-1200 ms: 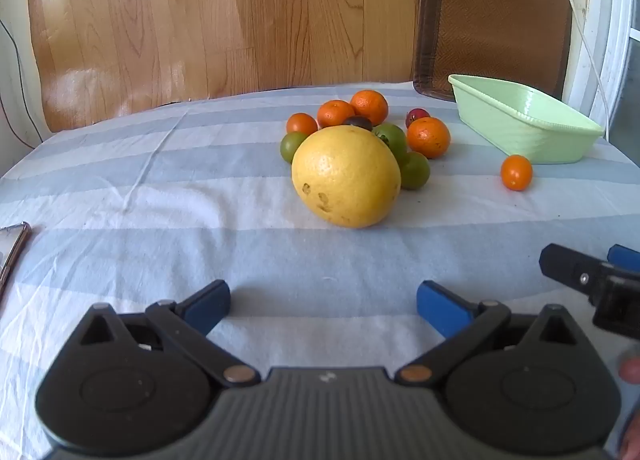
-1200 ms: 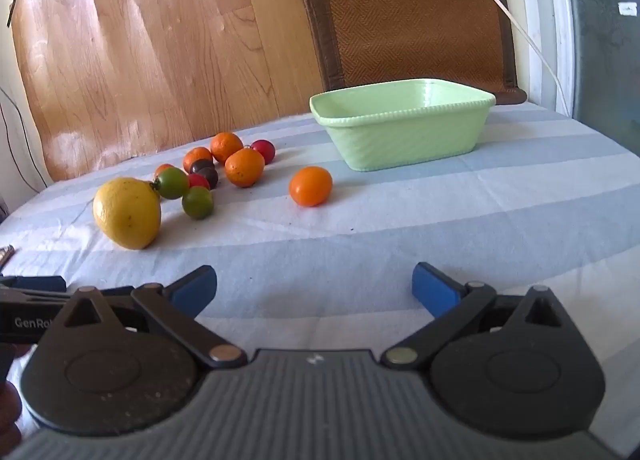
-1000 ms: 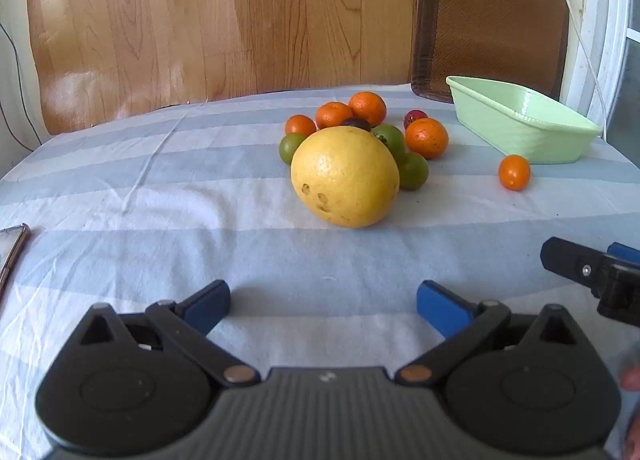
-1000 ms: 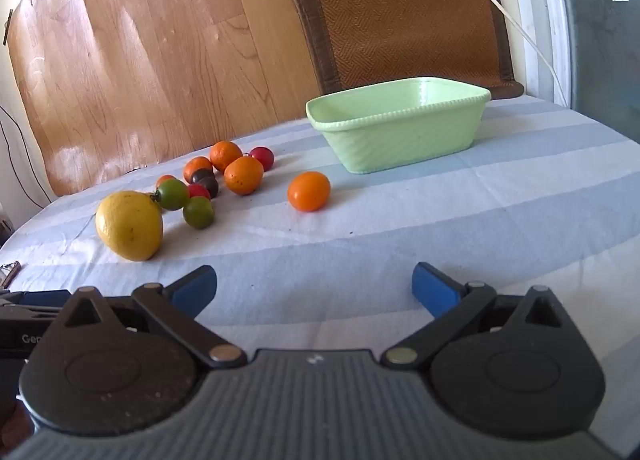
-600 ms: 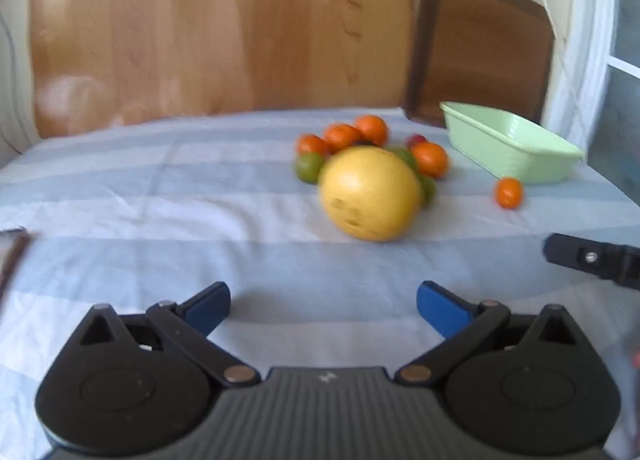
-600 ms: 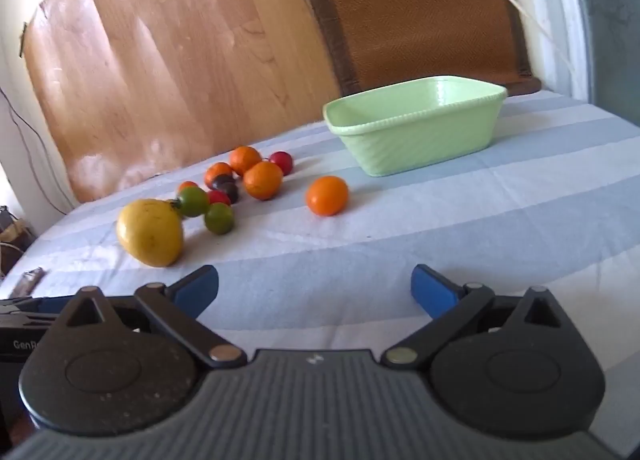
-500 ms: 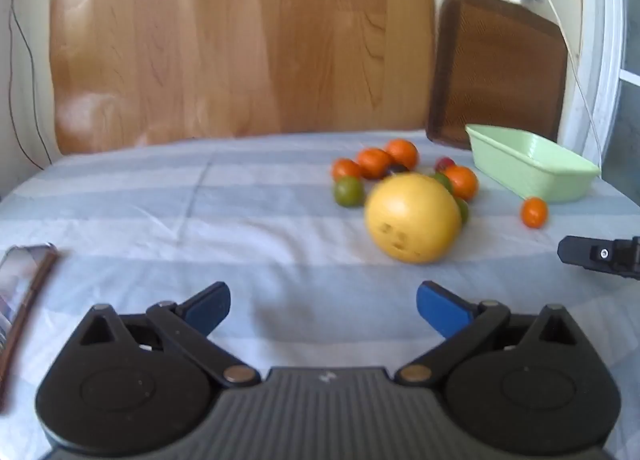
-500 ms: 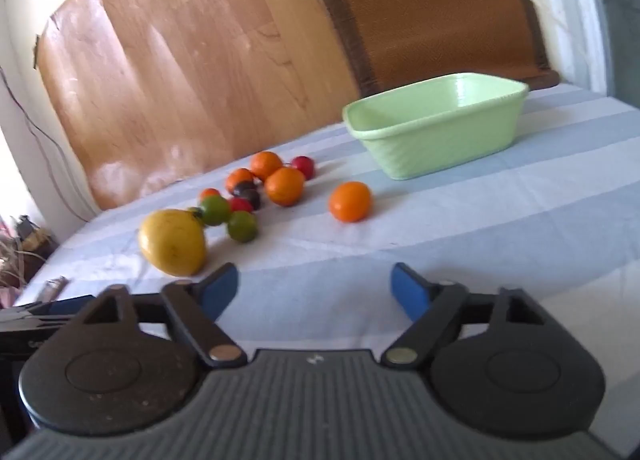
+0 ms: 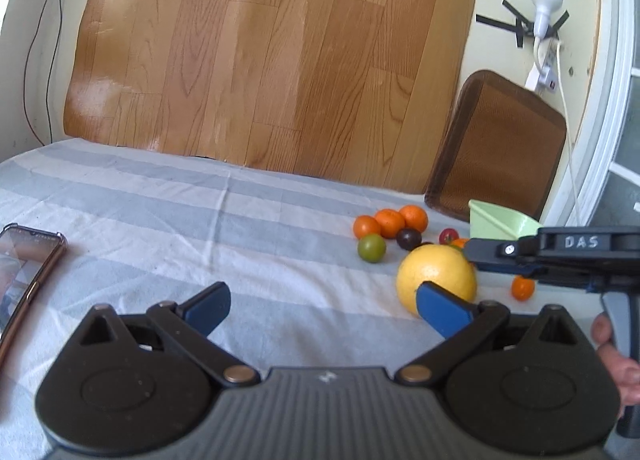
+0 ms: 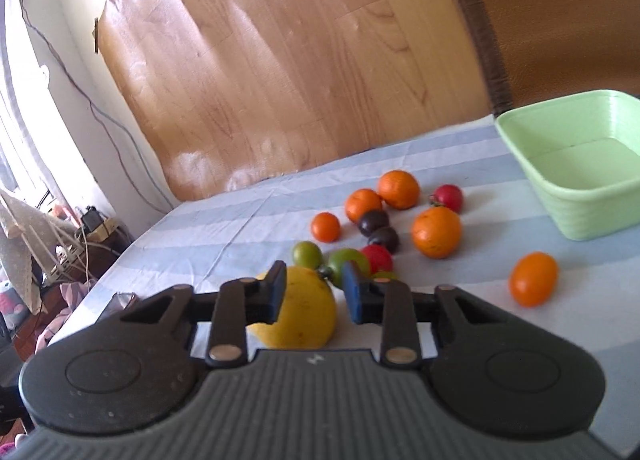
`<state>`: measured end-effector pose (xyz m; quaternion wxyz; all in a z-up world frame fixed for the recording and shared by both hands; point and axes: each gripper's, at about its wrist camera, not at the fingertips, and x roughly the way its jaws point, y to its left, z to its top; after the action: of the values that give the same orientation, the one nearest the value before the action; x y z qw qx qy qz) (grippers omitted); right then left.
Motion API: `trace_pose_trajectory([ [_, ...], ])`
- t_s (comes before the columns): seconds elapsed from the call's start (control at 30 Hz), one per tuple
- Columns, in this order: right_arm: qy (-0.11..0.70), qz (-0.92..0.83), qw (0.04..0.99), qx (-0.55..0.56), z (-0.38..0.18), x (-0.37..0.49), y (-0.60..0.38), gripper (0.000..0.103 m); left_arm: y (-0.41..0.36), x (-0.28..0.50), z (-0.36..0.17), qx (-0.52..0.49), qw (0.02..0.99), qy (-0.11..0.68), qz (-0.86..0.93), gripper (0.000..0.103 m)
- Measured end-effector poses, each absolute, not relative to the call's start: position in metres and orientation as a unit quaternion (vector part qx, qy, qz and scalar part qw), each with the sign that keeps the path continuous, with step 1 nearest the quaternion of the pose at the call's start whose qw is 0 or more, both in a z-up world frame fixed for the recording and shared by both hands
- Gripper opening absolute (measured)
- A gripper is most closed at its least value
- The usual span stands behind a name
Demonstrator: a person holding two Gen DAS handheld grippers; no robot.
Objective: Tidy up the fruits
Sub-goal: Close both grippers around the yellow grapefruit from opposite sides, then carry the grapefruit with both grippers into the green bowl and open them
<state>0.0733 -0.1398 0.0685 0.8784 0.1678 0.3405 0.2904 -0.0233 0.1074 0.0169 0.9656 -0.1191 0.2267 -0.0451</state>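
The right claw [image 10: 313,292], jaws drawn together on nothing, sits right over the yellow grapefruit [image 10: 298,314], way nearer than the wide-open left claw [image 9: 322,306].

Glossy wood-grain board [image 9: 272,60], striped woven cloth [image 9: 160,220]

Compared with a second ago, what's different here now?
The right gripper has closed its jaws, with nothing gripped, and has swung left toward the big yellow fruit. The left gripper has swung left too, its jaws wide as before. Nothing was picked up: the yellow fruit and the small fruits lie where they were on the striped cloth, and the green bowl has not moved.
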Motion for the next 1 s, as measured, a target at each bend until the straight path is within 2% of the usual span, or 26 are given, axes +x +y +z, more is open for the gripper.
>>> trace_pose_trajectory([
  [0.1,0.345,0.313,0.870,0.161,0.070,0.066,-0.133,0.027,0.111,-0.027,0.017,-0.130,0.965,0.220,-0.051,0.103],
  [0.4,0.312,0.342,0.885,0.045,0.072,0.030,-0.099,0.030,0.116,-0.027,0.015,-0.150,0.959,0.225,-0.082,0.103],
  [0.43,0.313,0.343,0.885,0.043,0.071,0.030,-0.099,0.033,0.115,-0.027,0.015,-0.148,0.959,0.225,-0.084,0.103],
  [0.47,0.313,0.345,0.884,0.043,0.071,0.032,-0.100,0.045,0.115,-0.027,0.015,-0.146,0.959,0.227,-0.088,0.103],
  [0.5,0.311,0.343,0.886,0.043,0.070,0.032,-0.100,0.049,0.114,-0.025,0.016,-0.147,0.957,0.231,-0.095,0.103],
  [0.6,0.310,0.337,0.889,0.031,0.067,0.031,-0.099,0.053,0.114,-0.016,0.017,-0.162,0.948,0.244,-0.124,0.103],
  [0.67,0.313,0.342,0.886,0.023,0.065,0.031,-0.099,0.063,0.112,-0.009,0.020,-0.175,0.940,0.253,-0.145,0.103],
  [0.77,0.298,0.348,0.889,-0.001,0.066,0.026,-0.098,0.065,0.106,0.000,0.025,-0.179,0.934,0.263,-0.165,0.100],
  [0.9,0.293,0.361,0.885,-0.039,0.063,0.029,-0.090,0.068,0.092,0.017,0.029,-0.165,0.923,0.292,-0.188,0.091],
  [0.97,0.295,0.366,0.881,-0.051,0.057,0.034,-0.084,0.070,0.082,0.026,0.027,-0.150,0.919,0.315,-0.184,0.091],
  [1.0,0.298,0.368,0.879,-0.057,0.054,0.036,-0.080,0.070,0.077,0.031,0.025,-0.142,0.917,0.326,-0.179,0.084],
])
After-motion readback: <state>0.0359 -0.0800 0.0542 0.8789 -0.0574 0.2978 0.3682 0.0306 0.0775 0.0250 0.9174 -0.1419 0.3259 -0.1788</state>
